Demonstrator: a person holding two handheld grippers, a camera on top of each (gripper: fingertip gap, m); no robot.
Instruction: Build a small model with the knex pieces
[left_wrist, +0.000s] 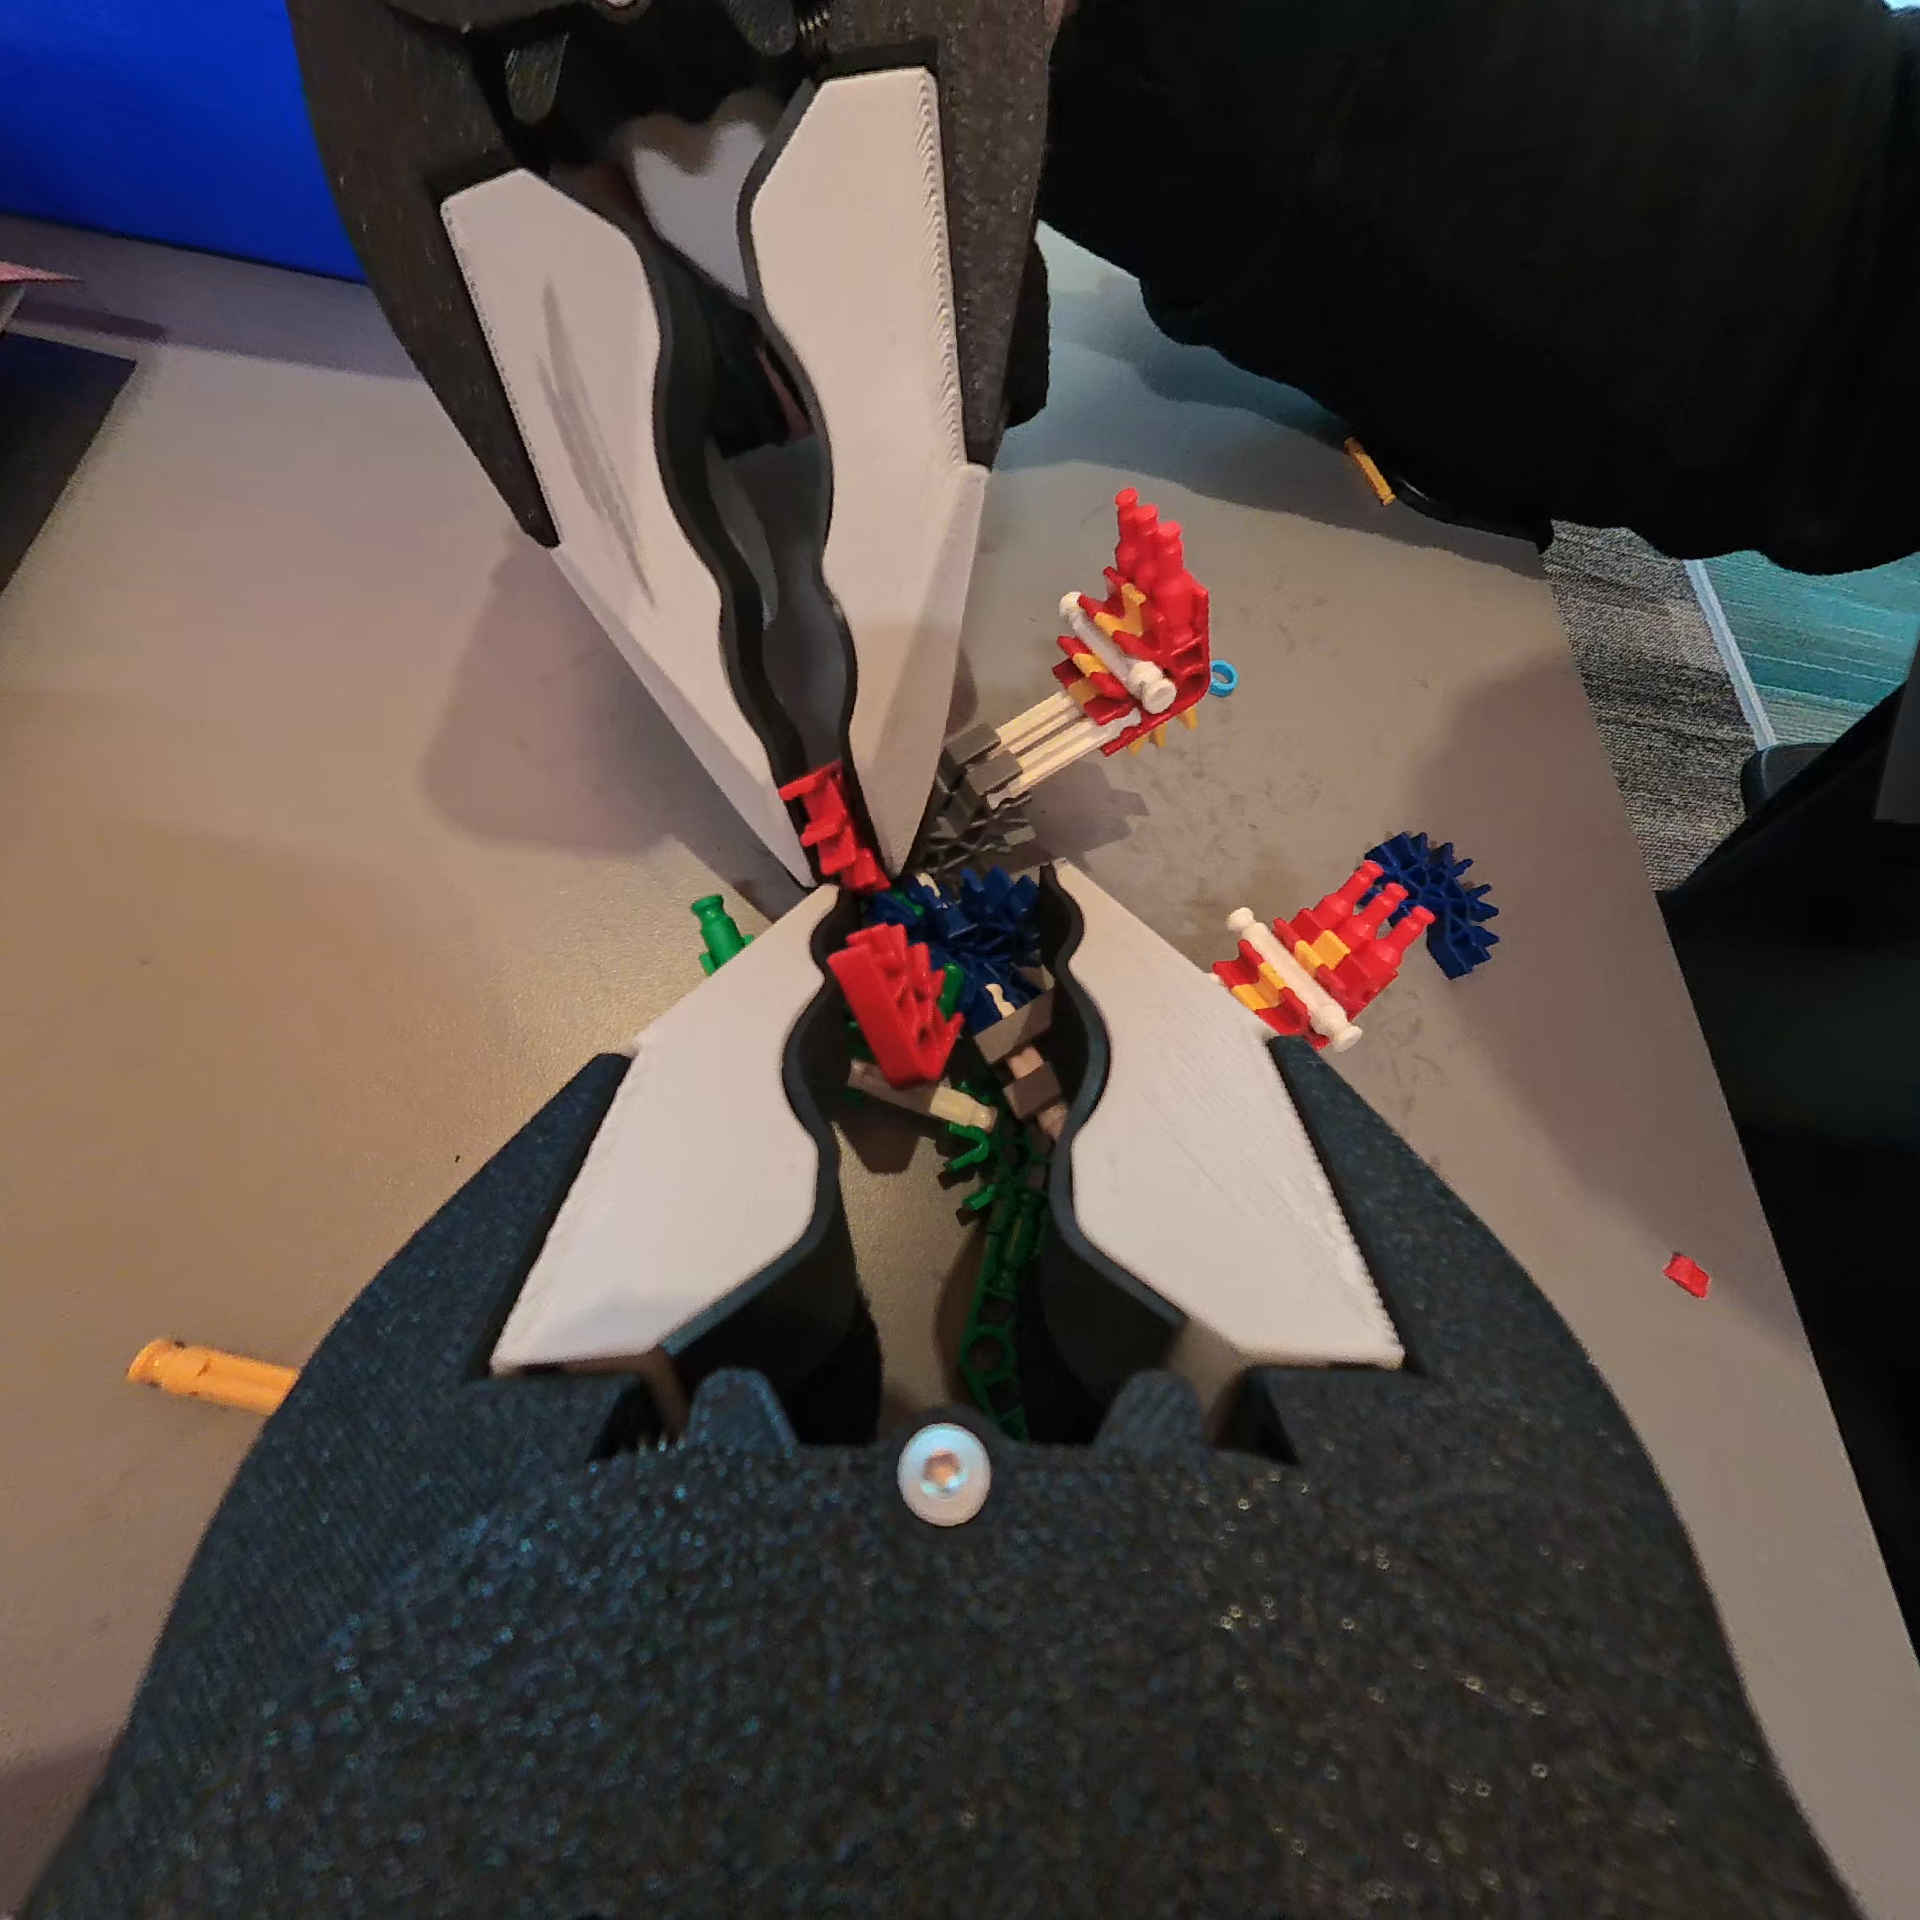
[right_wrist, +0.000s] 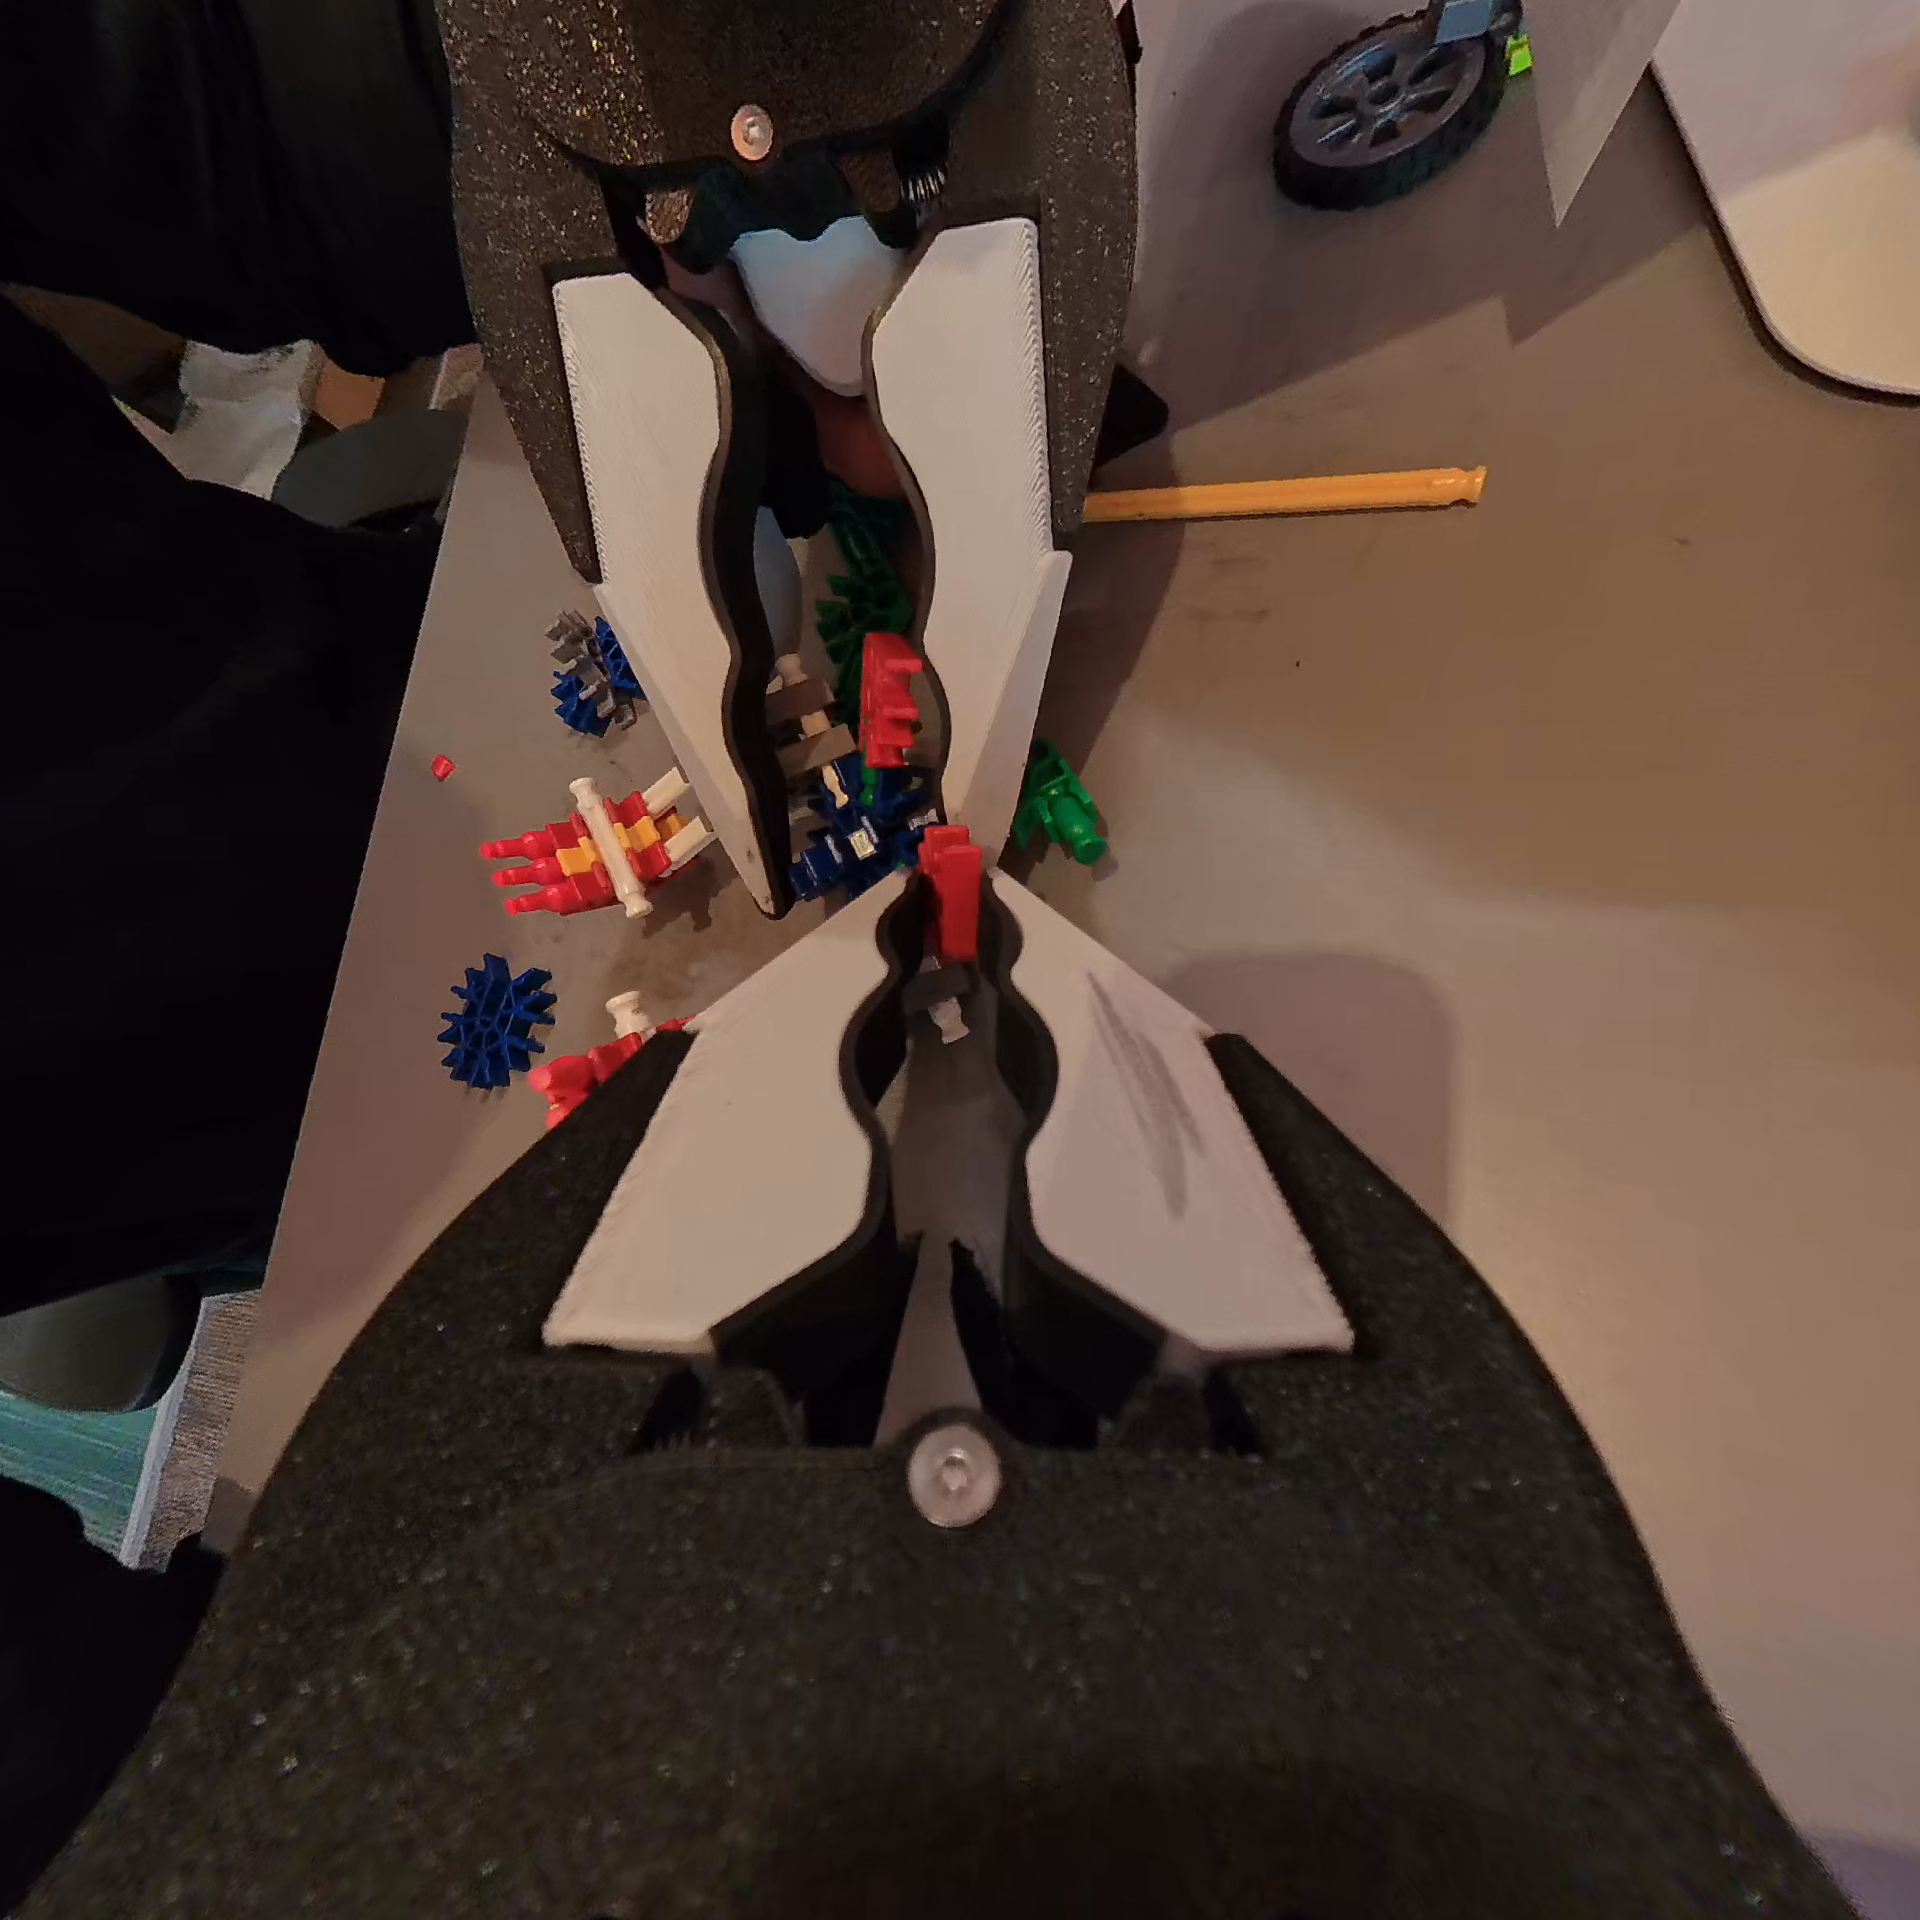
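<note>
Tip to tip, right gripper (right_wrist: 940, 883) pinches a red connector (right_wrist: 951, 888) upright (long axis along its fingers), directly facing left gripper (left_wrist: 940, 914), whose fingers clasp the multicoloured rod-and-connector assembly (left_wrist: 940, 997) on the table (left_wrist: 260, 831).

No words, numbers or signs are showing clearly enough to read on anything in either view.
</note>
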